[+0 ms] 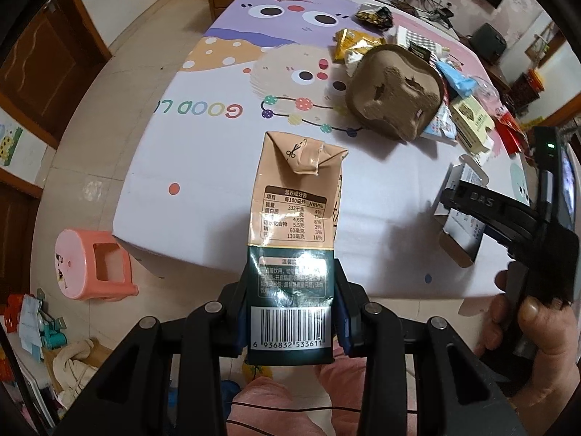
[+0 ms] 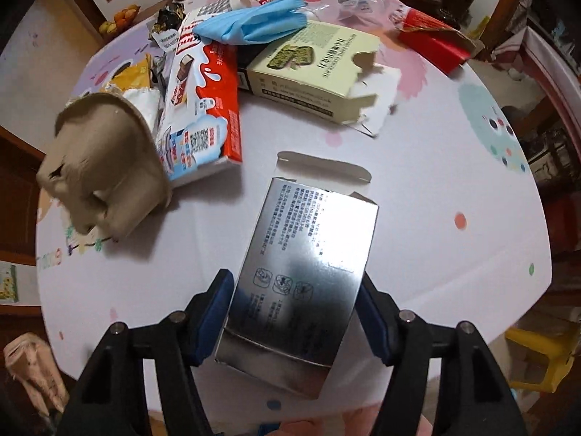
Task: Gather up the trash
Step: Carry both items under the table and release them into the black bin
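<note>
Black plastic jaws with blue pads make up the right gripper (image 2: 294, 312). It points steeply down, and its pads stand either side of the silver box (image 2: 308, 247). Both pads lie at the box's long edges, but I cannot tell whether they are pressing on it. The box lies flat near the table's (image 2: 435, 181) front edge, with its far flap open.

The left gripper (image 1: 292, 309) is clamped narrow on the dark green base of a beige drink carton (image 1: 290, 200). It holds the carton upright above the near edge of the table.

Recommended handling: the box is hollow and open-ended, so I judge it will buckle under a hard squeeze. Close squarely on the long sides, only until the walls are firm. Then lift straight up so the flap clears the cloth. The left hand need only hold the carton steady.

Count of litter beyond the grippers:
- Brown pulp tray (image 2: 105, 174): one, upturned.
- Red-and-white chocolate box (image 2: 203, 109): one.
- Pale yellow box (image 2: 308, 69): one, torn open.
- Blue crumpled piece (image 2: 254, 25): one.
- Red packet (image 2: 432, 40): one.
- Yellow wrapper (image 1: 356, 40): one.
- Gold-and-black wrapper (image 1: 374, 16): one.

Smaller scraps lie under the heap and cannot be counted.

On the floor there is one pink stool (image 1: 94, 265).
</note>
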### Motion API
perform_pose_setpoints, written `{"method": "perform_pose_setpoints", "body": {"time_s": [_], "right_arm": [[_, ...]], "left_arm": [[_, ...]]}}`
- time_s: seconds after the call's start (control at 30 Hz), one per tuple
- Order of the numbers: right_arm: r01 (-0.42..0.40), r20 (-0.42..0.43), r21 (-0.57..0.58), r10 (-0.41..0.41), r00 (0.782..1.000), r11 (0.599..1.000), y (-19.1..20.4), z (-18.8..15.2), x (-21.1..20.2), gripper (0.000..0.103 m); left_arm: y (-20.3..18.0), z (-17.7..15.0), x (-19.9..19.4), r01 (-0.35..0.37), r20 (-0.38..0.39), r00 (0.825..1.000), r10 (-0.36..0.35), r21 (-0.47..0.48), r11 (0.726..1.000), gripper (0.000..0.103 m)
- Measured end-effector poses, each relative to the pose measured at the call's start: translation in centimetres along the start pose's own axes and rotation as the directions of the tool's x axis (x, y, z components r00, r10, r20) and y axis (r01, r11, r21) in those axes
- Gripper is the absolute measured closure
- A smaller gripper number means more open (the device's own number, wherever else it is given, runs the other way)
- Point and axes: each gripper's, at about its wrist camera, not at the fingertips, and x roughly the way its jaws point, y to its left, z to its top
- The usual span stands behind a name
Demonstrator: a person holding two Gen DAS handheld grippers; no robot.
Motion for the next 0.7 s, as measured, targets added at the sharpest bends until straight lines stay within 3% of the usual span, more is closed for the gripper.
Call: {"method": "perform_pose_setpoints", "body": {"time_s": [0.23,0.47,0.7], "right_arm": [[-0.128,0.047,0.076,0.125,0.991,0.989,-4.2,-5.3,-4.5,0.037],[-0.232,0.090,0.167,0.219,0.972,0.958,-6.7,-15.6,-7.5,0.037],[-0.233,-0.037,0.288,0.254,0.966,0.929,-9.0,-23.0,-4.8,0.037]], "left_arm": [[0.4,-2.5,-0.7,0.047,-0.004,0.999,-0.046,0.114,0.992,0.068],[0.7,-7.0,-0.2,0.097,-0.050,0.995,-0.087,0.257,0.961,0.068],[-0.1,-11.5,2.3,0.145,-0.155,0.983,-0.098,0.329,0.933,0.068]]}}
